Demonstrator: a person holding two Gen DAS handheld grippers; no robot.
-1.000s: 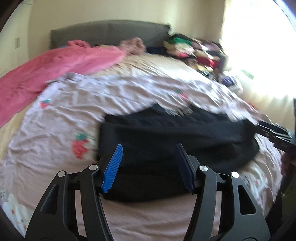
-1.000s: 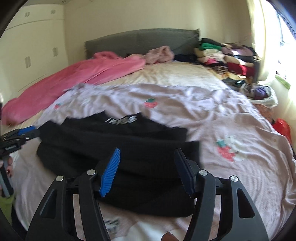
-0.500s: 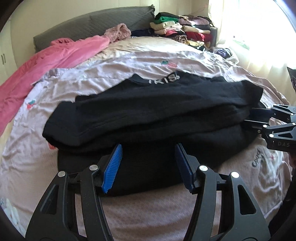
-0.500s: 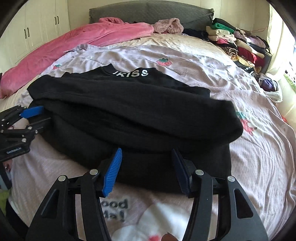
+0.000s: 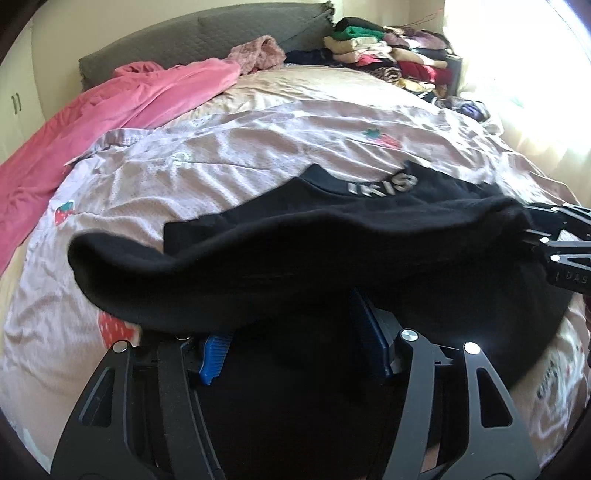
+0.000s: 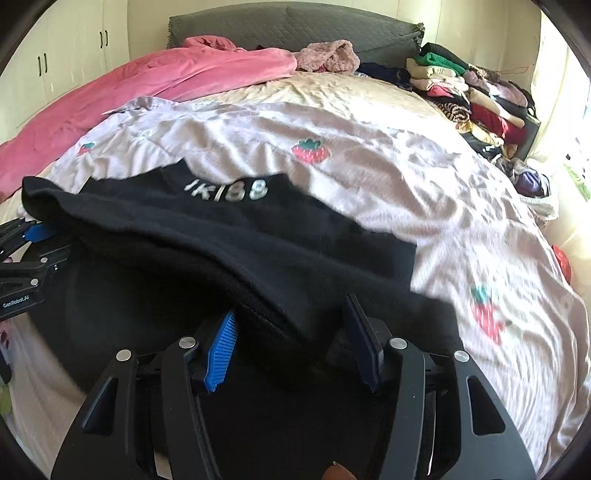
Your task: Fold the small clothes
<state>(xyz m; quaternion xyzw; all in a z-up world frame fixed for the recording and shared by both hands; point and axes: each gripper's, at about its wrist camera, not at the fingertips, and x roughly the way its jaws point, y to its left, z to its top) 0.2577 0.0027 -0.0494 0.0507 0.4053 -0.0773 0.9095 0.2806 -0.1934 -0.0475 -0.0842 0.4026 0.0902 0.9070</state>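
A black garment (image 5: 332,243) with silver lettering at the collar lies folded on the bed; it also shows in the right wrist view (image 6: 236,251). My left gripper (image 5: 291,332) is open, its blue fingers pushed in under the garment's folded near edge, cloth draped over the tips. My right gripper (image 6: 295,332) is open too, its fingers either side of the thick fold at the garment's right end. Each gripper shows at the edge of the other's view: the right one (image 5: 561,243), the left one (image 6: 26,254).
A pale lilac quilt with strawberry prints (image 6: 369,155) covers the bed. A pink blanket (image 5: 122,107) lies at the back left. A stack of folded clothes (image 6: 476,99) stands at the back right by the grey headboard (image 6: 295,26).
Both grippers have pushed forward and lower into the garment. Its near folded edge now lies over their fingers instead of ahead of them.
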